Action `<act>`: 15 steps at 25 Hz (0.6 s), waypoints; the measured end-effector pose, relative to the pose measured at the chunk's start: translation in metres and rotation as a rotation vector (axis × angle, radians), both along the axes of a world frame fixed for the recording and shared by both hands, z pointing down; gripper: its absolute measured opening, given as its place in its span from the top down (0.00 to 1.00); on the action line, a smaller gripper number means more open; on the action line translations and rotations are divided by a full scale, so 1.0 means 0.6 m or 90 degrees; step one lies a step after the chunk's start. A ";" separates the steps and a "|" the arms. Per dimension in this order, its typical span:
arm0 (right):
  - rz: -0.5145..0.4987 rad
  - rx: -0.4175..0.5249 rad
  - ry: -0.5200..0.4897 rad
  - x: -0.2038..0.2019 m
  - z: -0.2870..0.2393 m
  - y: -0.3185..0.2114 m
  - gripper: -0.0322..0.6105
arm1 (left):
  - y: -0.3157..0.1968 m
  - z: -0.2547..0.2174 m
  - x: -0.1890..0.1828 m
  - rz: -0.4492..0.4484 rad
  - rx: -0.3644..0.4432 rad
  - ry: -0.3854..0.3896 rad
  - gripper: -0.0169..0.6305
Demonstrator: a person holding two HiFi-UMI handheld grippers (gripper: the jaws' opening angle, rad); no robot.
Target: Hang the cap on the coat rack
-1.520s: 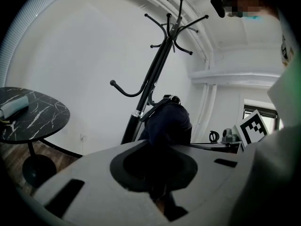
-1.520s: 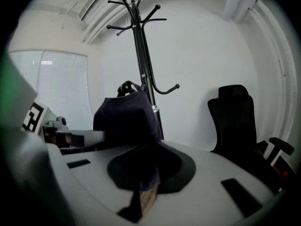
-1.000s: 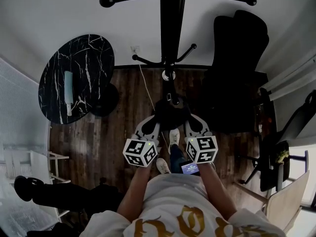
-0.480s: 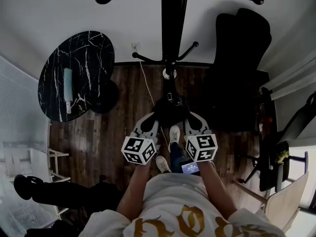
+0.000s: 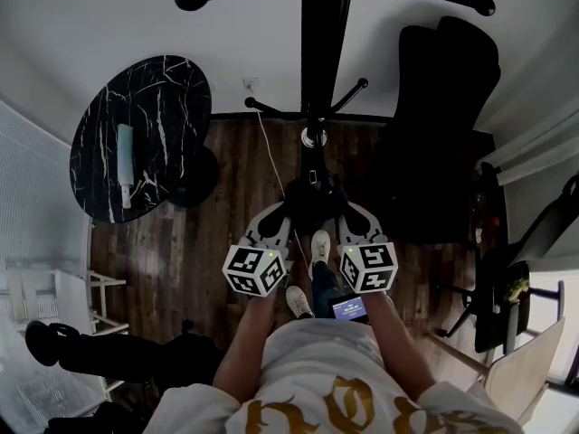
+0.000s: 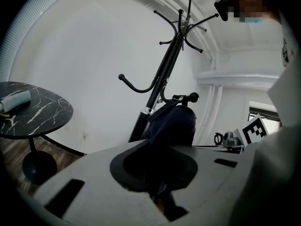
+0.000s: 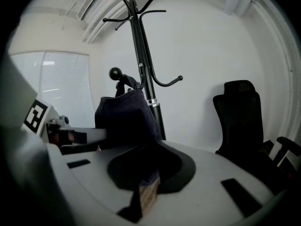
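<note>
Head view shows gold lettering on the person's shirt [image 5: 335,405], cut off too far to read. It also shows the left gripper [image 5: 282,217] and right gripper [image 5: 348,217] both clenched on the dark cap [image 5: 312,202], held low just before the coat rack [image 5: 318,52] pole. The left gripper view takes in the marble table [image 6: 33,108], which the right gripper view misses, showing window blinds [image 7: 63,79] and a black office chair [image 7: 237,121] instead.

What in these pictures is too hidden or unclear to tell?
- Coat rack: head view, top cut off by the upper edge.
- Cap: head view, dark against the rack's dark foot, outline lost.
- Pale roll on the table: head view, too small to name.
- Hook and cap: left gripper view, touching or not, unclear.
</note>
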State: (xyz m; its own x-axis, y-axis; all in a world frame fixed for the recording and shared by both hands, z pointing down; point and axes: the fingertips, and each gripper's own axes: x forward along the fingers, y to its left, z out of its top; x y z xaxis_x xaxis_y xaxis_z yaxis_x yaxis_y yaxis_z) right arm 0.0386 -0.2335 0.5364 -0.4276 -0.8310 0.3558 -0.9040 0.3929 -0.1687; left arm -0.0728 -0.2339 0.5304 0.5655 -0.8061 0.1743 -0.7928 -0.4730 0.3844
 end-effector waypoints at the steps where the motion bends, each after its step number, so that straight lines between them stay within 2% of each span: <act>1: -0.001 0.000 0.000 0.000 0.001 -0.002 0.92 | -0.003 0.000 0.000 0.000 0.000 0.000 0.93; 8: -0.005 0.000 0.007 -0.002 0.007 -0.016 0.92 | -0.019 0.008 -0.001 -0.003 0.001 -0.006 0.93; 15: -0.003 0.003 0.019 -0.001 0.013 -0.033 0.92 | -0.037 0.016 -0.002 -0.018 0.009 -0.043 0.93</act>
State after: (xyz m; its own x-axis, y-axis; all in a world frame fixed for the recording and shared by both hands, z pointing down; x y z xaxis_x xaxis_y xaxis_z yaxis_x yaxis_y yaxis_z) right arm 0.0378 -0.2533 0.5440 -0.4207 -0.8308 0.3644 -0.9067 0.3977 -0.1401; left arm -0.0739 -0.2564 0.5403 0.5298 -0.8244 0.1994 -0.8299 -0.4553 0.3224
